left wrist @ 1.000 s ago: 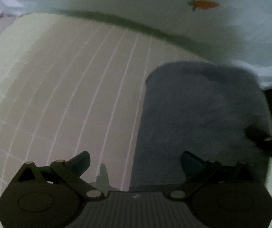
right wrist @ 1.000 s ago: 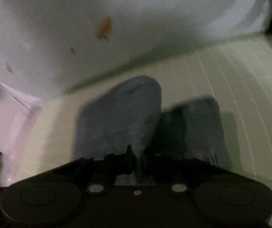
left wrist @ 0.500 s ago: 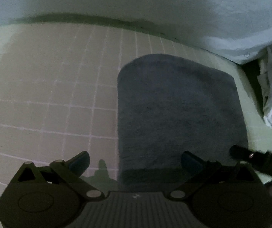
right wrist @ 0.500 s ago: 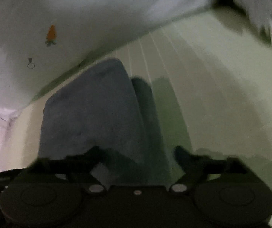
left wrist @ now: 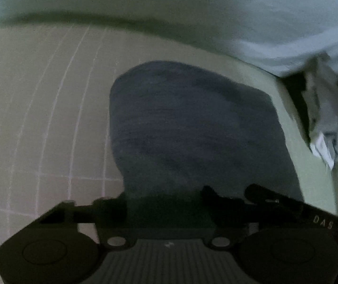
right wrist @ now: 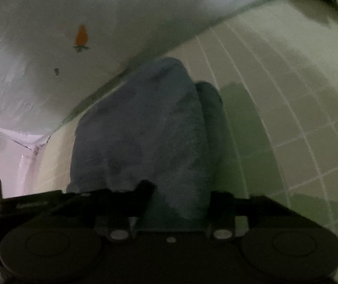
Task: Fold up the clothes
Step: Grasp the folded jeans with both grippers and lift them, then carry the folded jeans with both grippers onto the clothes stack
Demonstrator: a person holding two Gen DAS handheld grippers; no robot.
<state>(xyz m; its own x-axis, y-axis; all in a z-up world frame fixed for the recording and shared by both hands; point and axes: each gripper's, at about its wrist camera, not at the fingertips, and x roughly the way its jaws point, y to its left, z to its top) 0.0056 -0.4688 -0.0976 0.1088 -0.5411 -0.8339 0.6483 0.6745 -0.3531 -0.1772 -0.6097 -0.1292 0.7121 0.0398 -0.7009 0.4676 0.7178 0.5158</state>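
Left claw (left wrist: 164, 196), right claw (right wrist: 180, 196) closing on folded cloth (left wrist: 192, 130) near edge.

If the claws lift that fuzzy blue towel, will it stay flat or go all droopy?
Probably droopy. The blue towel looks soft and fuzzy, folded into rounded layers, so it should sag wherever nothing holds it. It seems thick, so it may weigh a little but won't break. Both the left claw and right claw are closing around its near edge.
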